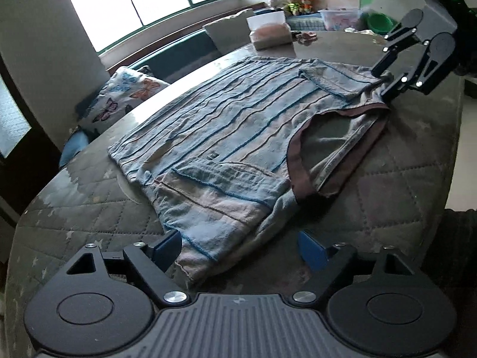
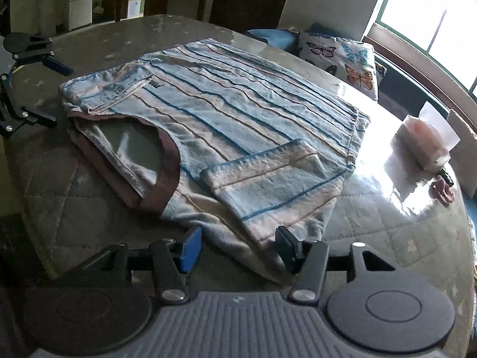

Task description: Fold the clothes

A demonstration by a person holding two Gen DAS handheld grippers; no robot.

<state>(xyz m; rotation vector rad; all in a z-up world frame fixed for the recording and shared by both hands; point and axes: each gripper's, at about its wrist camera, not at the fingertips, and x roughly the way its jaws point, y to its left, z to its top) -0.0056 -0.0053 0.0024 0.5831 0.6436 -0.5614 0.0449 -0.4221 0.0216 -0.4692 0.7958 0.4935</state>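
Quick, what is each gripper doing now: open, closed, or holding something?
Left gripper: open, holding nothing; the striped shirt edge lies between its fingers, unpinched.
Right gripper: open, holding nothing; the shirt's shoulder edge lies between its fingers.

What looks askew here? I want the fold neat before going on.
On the striped shirt, both sleeves are folded in, but the collar-side sleeve lies bunched and crooked. The table cover shows nothing spilled.
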